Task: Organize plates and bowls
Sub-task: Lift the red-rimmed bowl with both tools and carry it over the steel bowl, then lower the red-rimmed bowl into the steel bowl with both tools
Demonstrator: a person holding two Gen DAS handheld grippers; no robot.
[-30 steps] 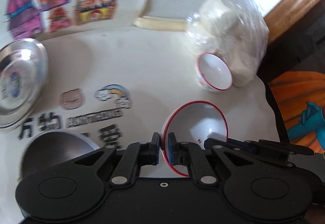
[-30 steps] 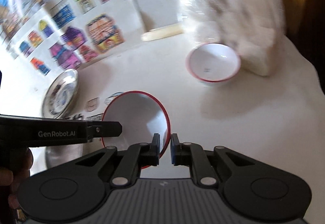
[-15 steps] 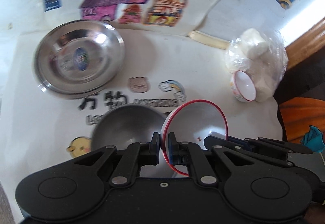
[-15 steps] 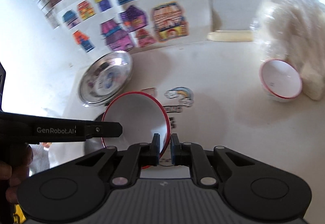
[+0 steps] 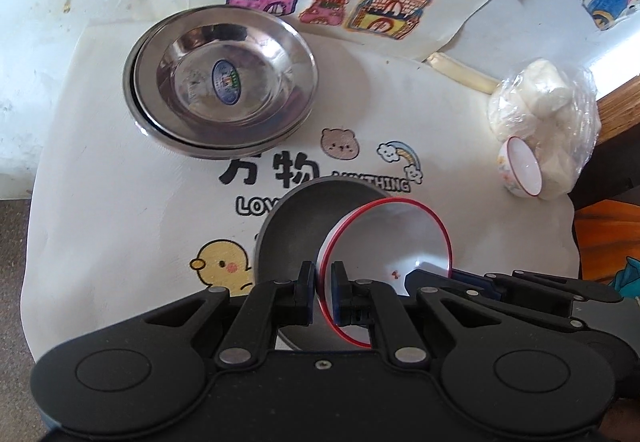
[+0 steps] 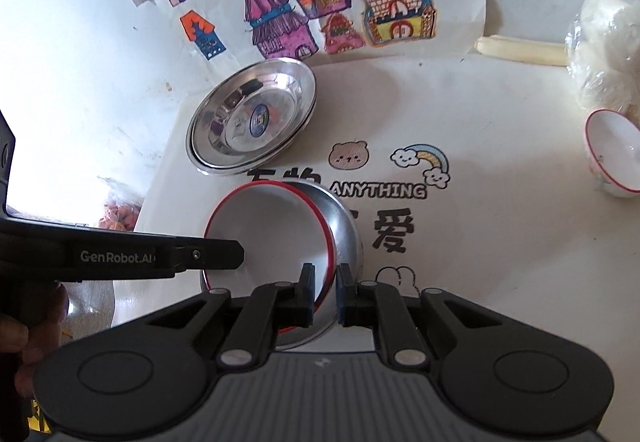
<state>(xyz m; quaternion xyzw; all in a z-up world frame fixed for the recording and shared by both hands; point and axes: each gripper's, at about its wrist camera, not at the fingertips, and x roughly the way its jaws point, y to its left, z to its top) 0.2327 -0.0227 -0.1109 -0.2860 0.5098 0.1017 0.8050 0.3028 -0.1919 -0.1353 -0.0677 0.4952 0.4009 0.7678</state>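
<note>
Hanging tilted between both tools, the red-rimmed white bowl (image 5: 390,242) is pinched on opposite sides of its rim: the left gripper (image 5: 323,292) is clamped on one edge and the right gripper (image 6: 325,296) on the other, each pair of jaws nearly together with only the thin rim between them. Directly behind and under it sits a grey metal bowl (image 5: 296,226), partly covered by it; whether the two touch cannot be told. Farther back on the mat lie stacked steel plates (image 5: 222,79), shiny, with a blue sticker in the middle. Well off to the right, a smaller red-rimmed bowl (image 6: 614,153) leans against a clear bag of white lumps (image 5: 548,121). Everything rests on a white printed mat (image 5: 100,181) with a duck, a bear, a rainbow cloud and lettering, spread on a white surface. Beyond it lie paper sheets with coloured house drawings (image 6: 320,1), and a wooden edge (image 5: 616,109) shows at the right.
</note>
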